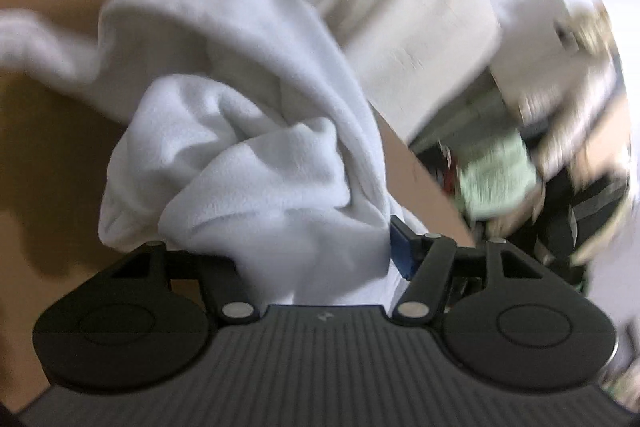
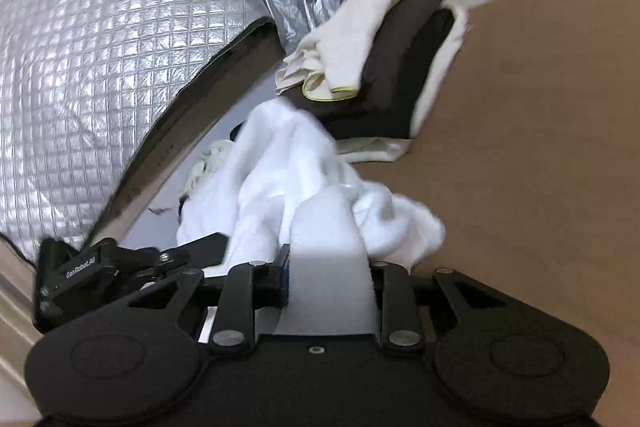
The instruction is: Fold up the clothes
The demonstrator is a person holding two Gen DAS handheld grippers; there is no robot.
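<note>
"GenRobot.AI" on left hand-held gripper (image 2: pixel 132 263), white fleece garment (image 2: pixel 304 179), brown table (image 2: pixel 540 147)

White fleece garment (image 1: pixel 256 131) (soft, crumpled) bunched above the brown table, one end trailing away.

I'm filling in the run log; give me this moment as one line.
left gripper: shut on white garment | right gripper: shut on white garment | garment: bunched above brown table | fold: not yet formed
</note>
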